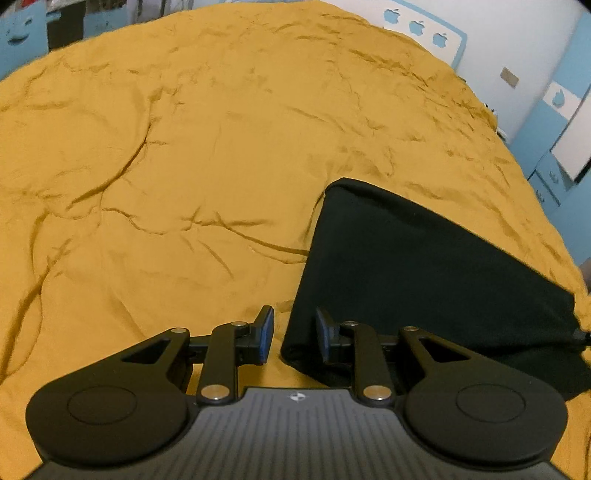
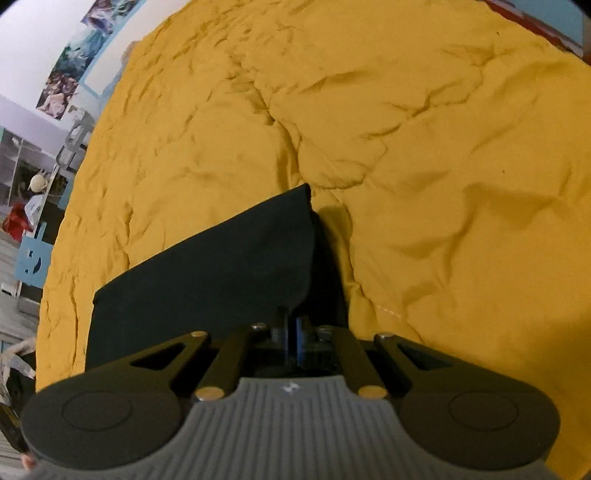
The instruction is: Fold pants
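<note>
The black pants (image 1: 424, 266) lie folded on a mustard-yellow bedspread (image 1: 184, 147). In the left wrist view my left gripper (image 1: 294, 334) is open, its blue-padded fingers (image 1: 266, 332) straddling the pants' near left corner without gripping it. In the right wrist view the pants (image 2: 207, 269) stretch up and to the left from my right gripper (image 2: 295, 332), which is shut on the pants' near right edge. A top layer of cloth is lifted there and casts a shadow on the bedspread (image 2: 443, 184).
The wrinkled bedspread fills both views. Blue and white furniture with apple cut-outs (image 1: 417, 27) stands beyond the far right edge of the bed. Shelves and clutter (image 2: 29, 192) stand past the bed's left edge in the right wrist view.
</note>
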